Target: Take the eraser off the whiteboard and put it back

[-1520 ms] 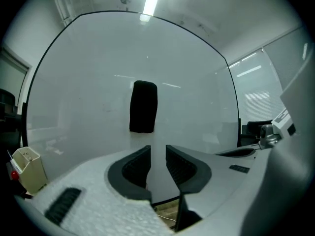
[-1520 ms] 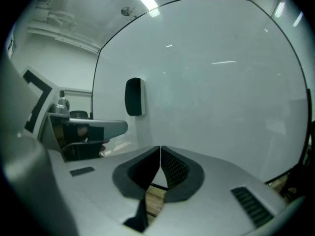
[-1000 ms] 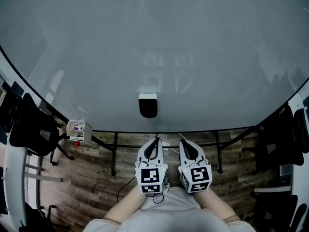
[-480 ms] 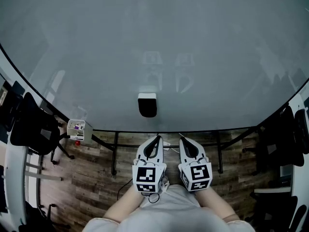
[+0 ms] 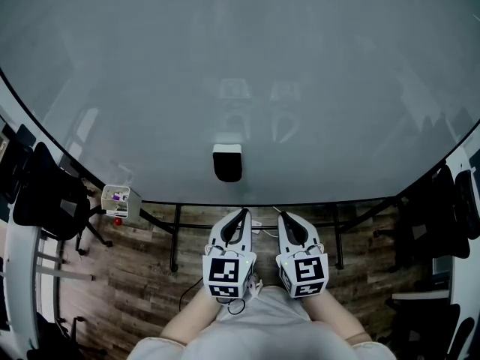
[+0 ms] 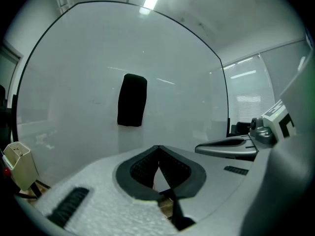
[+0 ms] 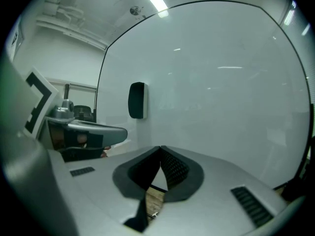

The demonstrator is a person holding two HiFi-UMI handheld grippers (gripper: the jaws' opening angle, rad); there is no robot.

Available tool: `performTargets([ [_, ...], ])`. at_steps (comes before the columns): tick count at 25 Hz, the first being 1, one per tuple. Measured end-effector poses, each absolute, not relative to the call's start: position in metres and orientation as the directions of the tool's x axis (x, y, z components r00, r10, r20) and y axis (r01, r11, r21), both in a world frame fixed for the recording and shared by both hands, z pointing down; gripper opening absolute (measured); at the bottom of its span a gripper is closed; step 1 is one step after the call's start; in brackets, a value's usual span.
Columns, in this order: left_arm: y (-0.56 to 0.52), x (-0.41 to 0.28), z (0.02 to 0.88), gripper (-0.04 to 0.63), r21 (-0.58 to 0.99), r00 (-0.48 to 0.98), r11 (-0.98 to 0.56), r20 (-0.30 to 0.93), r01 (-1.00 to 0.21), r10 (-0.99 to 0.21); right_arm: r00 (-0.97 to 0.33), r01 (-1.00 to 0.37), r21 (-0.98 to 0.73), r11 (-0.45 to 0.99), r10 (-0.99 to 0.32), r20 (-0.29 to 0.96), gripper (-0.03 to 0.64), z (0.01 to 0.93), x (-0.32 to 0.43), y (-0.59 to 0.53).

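Whiteboard (image 5: 315, 81) | eraser (image 5: 227, 163) unmoved on it | left gripper (image 5: 244, 213), right gripper (image 5: 283, 216) closed, empty, as before

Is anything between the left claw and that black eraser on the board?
Nothing in the way: in the left gripper view, only bare whiteboard shows between the left gripper and the eraser.
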State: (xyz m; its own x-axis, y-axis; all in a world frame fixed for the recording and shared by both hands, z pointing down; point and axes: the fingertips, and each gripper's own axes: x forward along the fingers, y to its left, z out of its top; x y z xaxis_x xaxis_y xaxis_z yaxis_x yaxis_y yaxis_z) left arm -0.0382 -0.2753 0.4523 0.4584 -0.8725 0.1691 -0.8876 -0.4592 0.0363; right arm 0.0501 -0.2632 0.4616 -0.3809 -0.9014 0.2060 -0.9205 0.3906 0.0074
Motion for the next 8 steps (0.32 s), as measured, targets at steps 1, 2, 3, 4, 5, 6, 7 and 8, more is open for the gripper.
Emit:
performTargets([
  [1, -0.2749, -0.0376, 0.4522, 0.018, 0.037, 0.460, -0.460, 0.169, -0.887, -0.872, -0.381, -0.920, 0.010, 0.391, -0.901, 0.207, 0.028, 0.4614, 0.0502, -0.2634],
  [2, -0.2745, -0.0368, 0.4515, 0.018, 0.037, 0.461, -0.462, 0.167, -0.886, -0.872, -0.382, -0.920, 0.010, 0.393, -0.900, 0.208, 0.028, 0.4612, 0.0503, -0.2636],
  [3, -0.2743, -0.0359, 0.4507, 0.018, 0.036, 0.463, -0.463, 0.164, -0.885, -0.871, -0.383, -0.919, 0.010, 0.394, -0.899, 0.210, 0.028, 0.4611, 0.0504, -0.2639],
  [4, -0.2742, -0.0350, 0.4502, 0.018, 0.035, 0.465, -0.466, 0.162, -0.884, -0.871, -0.385, -0.918, 0.008, 0.395, -0.899, 0.211, 0.028, 0.4611, 0.0506, -0.2643],
  [5, -0.2741, -0.0343, 0.4502, 0.018, 0.034, 0.467, -0.468, 0.161, -0.883, -0.869, -0.387, -0.918, 0.004, 0.397, -0.898, 0.211, 0.028, 0.4612, 0.0508, -0.2647],
  [6, -0.2741, -0.0336, 0.4505, 0.018, 0.036, 0.470, -0.471, 0.161, -0.881, -0.868, -0.389, -0.918, 0.001, 0.398, -0.897, 0.212, 0.028, 0.4613, 0.0510, -0.2651],
  [7, -0.2741, -0.0330, 0.4509, 0.018, 0.038, 0.473, -0.474, 0.161, -0.880, -0.866, -0.390, -0.917, -0.003, 0.399, -0.896, 0.212, 0.028, 0.4615, 0.0512, -0.2655],
  [8, -0.2741, -0.0324, 0.4514, 0.018, 0.041, 0.477, -0.477, 0.161, -0.878, -0.864, -0.392, -0.917, -0.006, 0.400, -0.896, 0.211, 0.028, 0.4617, 0.0514, -0.2659],
])
